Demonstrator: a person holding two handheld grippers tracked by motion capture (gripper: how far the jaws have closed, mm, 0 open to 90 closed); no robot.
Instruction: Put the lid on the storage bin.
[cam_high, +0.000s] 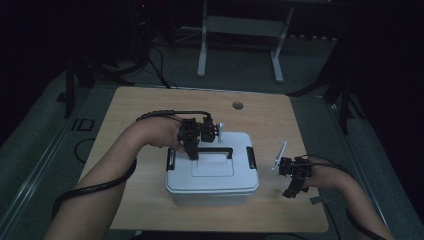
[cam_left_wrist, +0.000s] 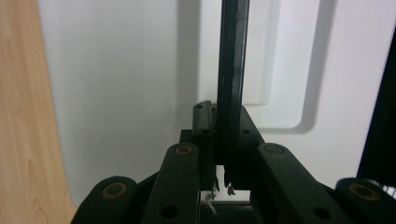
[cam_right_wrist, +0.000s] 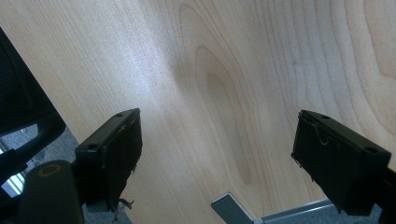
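Note:
A white lidded box (cam_high: 212, 176) stands in the middle of the wooden table (cam_high: 145, 107). A black carry handle (cam_high: 216, 149) runs across its lid. My left gripper (cam_high: 194, 153) reaches down onto the left end of that handle. In the left gripper view the handle bar (cam_left_wrist: 232, 56) runs up between the two jaws, and my left gripper (cam_left_wrist: 222, 112) is shut on it over the white lid (cam_left_wrist: 121, 84). My right gripper (cam_high: 289, 181) hovers to the right of the box near the table's front right corner. In its own view my right gripper (cam_right_wrist: 219, 140) is open over bare wood with nothing between the jaws.
Black latches (cam_high: 171, 159) (cam_high: 251, 157) sit on the box's left and right sides. A round cable hole (cam_high: 237, 105) lies at the table's far edge. A grey metal piece (cam_right_wrist: 233, 207) shows at the table edge under the right gripper. A white frame (cam_high: 240, 30) stands on the floor behind.

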